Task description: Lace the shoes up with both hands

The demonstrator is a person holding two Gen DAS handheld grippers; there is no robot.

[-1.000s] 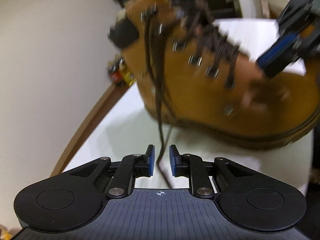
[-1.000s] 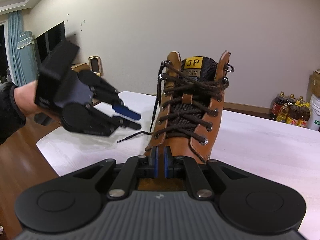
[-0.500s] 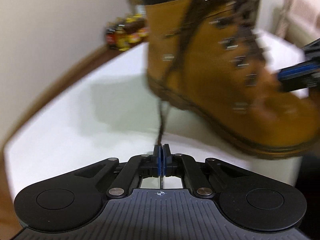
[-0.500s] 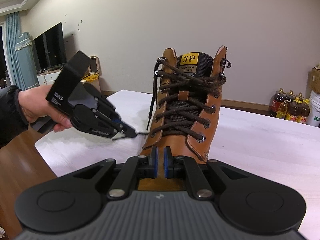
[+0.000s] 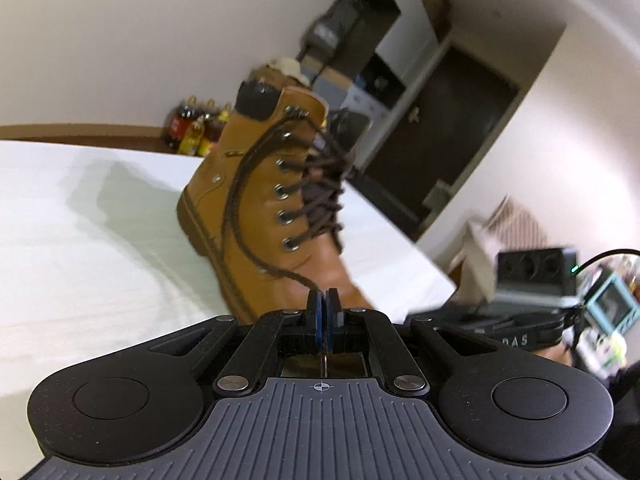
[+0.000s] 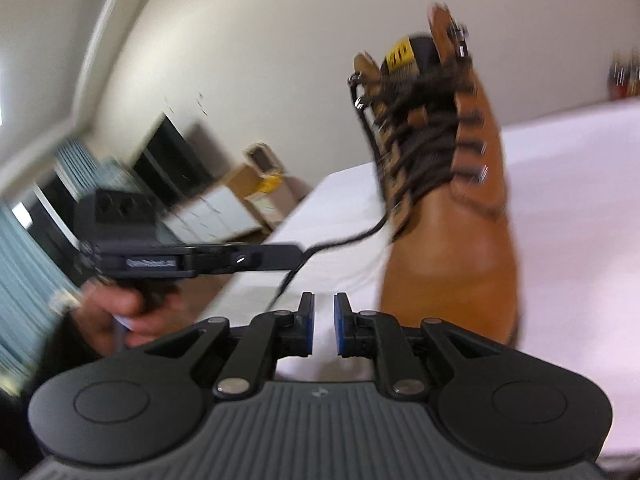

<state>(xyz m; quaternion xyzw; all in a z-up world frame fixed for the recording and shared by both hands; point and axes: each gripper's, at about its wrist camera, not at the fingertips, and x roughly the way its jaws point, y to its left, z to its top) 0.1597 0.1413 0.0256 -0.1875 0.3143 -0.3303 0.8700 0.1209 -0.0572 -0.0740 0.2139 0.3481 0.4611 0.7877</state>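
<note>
Since a second ago the left gripper (image 5: 323, 308) has gone from open around the dark lace (image 5: 240, 200) to clamped on it and drawn it sideways off the tan boot (image 5: 256, 184), while the right gripper (image 6: 324, 328), earlier nearly closed, is opening with nothing between its pads

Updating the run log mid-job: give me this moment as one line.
left tongs: shut on brown lace | right tongs: opening, nothing between | tan boot: upright on white table

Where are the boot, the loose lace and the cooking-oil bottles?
boot (image 5: 316, 280), left wrist view, on its tan toe leather.
loose lace (image 5: 236, 204), left wrist view, on the hanging strand.
cooking-oil bottles (image 5: 192, 130), left wrist view, on the middle bottle.
</note>
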